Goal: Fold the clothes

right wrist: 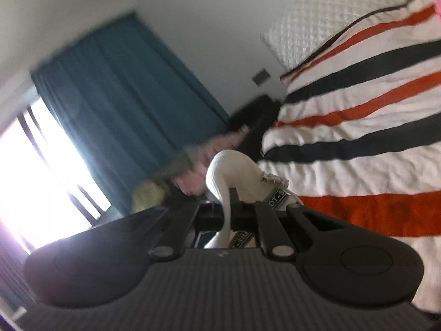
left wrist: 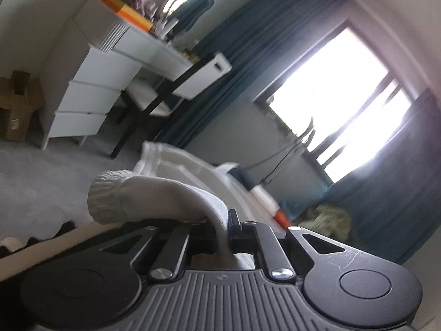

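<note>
Item: white garment (left wrist: 154, 193), soft knit with a ribbed cuff (left wrist: 104, 193) and, in the right wrist view, a printed grey band (right wrist: 275, 200). It was held off the striped bedcover (right wrist: 358, 149), one fold pinched in each gripper.

Left gripper (left wrist: 227, 229): jaws pressed together on white cloth just behind the cuff. Right gripper (right wrist: 227, 209): jaws likewise clamped on a white fold beside the band.

Step, as judged: pick-up and spreading ahead of the first fold; no crease was yet made.

Next move would call for drawing the two holds apart to pull the cloth taut, then laying it flat on the bedcover.

Surroundings: teal curtains (left wrist: 248, 63), bright window (left wrist: 339, 93), white drawer unit (left wrist: 88, 93), quilted pillow (right wrist: 330, 8), heaped clothes (right wrist: 193, 162) by the bed.
</note>
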`<action>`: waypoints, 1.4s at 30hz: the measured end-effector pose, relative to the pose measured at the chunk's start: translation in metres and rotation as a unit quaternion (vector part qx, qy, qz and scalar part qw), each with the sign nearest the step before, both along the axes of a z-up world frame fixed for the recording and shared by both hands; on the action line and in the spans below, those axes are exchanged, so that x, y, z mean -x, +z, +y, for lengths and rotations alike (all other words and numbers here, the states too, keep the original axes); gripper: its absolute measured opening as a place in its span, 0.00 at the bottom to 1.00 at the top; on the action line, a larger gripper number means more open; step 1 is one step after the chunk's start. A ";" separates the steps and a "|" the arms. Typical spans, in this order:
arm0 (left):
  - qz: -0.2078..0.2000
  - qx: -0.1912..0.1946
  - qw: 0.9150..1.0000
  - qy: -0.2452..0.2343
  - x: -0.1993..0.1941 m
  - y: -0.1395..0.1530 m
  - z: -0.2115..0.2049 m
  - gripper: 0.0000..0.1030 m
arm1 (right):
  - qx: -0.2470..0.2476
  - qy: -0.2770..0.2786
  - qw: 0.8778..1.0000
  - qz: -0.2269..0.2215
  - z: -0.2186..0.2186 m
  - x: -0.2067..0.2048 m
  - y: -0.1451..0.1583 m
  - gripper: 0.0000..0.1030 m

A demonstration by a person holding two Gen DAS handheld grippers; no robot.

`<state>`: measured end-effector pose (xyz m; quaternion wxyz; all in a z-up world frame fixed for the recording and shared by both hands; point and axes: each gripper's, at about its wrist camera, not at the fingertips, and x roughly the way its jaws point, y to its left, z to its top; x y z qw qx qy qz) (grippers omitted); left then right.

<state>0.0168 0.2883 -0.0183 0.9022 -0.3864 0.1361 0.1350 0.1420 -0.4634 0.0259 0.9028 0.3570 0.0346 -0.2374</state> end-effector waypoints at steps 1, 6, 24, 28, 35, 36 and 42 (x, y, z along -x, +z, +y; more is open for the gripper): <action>0.010 0.000 1.000 -0.004 -0.002 -0.002 -0.002 0.08 | -0.006 0.003 1.000 0.030 -0.004 -0.020 -0.011 0.05; 0.041 -0.029 0.999 -0.015 -0.029 -0.016 -0.011 0.10 | 0.003 0.030 0.990 0.139 -0.021 -0.104 -0.080 0.05; -0.006 0.016 0.999 0.029 -0.048 -0.020 0.000 0.10 | -0.025 0.139 0.990 0.025 -0.011 -0.146 -0.012 0.05; -0.033 0.024 0.998 0.049 -0.019 -0.007 -0.002 0.10 | 0.003 0.135 0.988 -0.073 -0.004 -0.096 0.050 0.05; 0.061 0.100 0.992 0.040 0.009 -0.028 0.002 0.09 | -0.092 -0.006 0.993 0.073 -0.031 -0.005 -0.036 0.06; 0.076 0.106 0.991 0.040 0.011 -0.031 0.003 0.09 | -0.117 -0.020 0.986 0.113 -0.038 0.004 -0.060 0.06; 0.119 0.099 0.987 0.045 0.019 -0.032 0.008 0.09 | -0.320 -0.019 0.928 0.189 -0.078 0.047 -0.146 0.06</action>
